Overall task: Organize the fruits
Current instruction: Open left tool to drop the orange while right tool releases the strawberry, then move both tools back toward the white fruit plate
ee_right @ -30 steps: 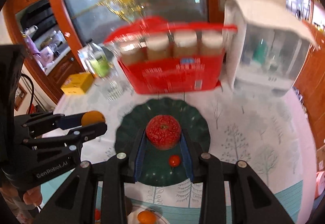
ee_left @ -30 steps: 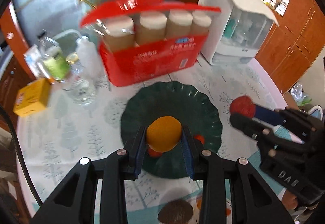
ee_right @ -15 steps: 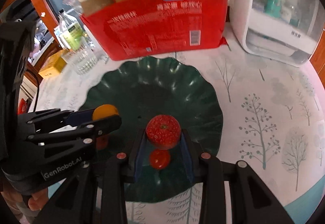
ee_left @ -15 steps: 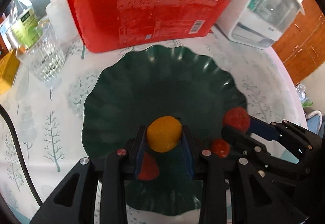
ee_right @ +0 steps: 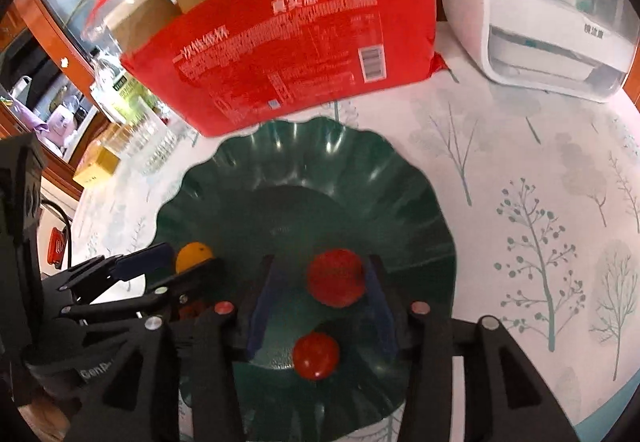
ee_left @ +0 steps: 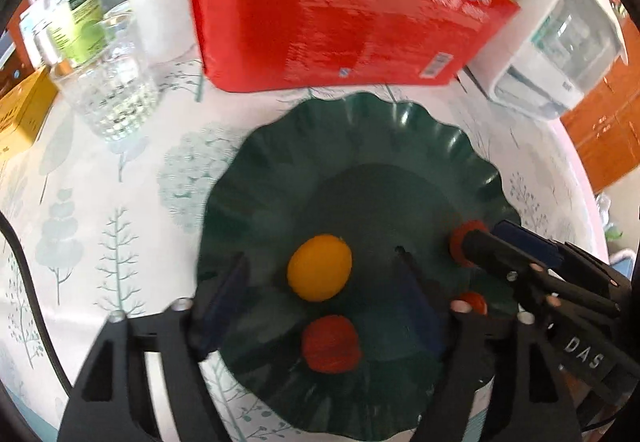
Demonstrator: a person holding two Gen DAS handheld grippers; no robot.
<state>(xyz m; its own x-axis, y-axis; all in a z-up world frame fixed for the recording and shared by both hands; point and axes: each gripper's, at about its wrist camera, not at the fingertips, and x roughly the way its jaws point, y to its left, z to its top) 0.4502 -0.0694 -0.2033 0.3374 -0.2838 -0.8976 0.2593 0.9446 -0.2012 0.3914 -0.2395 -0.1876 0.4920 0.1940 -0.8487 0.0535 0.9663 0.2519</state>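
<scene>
Orange [ee_left: 320,268], smooth and oval, lies on your glossy scalloped green plate [ee_left: 360,129]; left gripper [ee_left: 320,278] spread apart, right gripper [ee_right: 320,278] apart around a bumpy red fruit [ee_right: 336,278].

Bright daylight, motion blur, fisheye-warped edges.

left claw [ee_left: 320,274]: spread wide (fingers apart) | right claw [ee_right: 320,282]: spread wide | both angled down, side by side
</scene>
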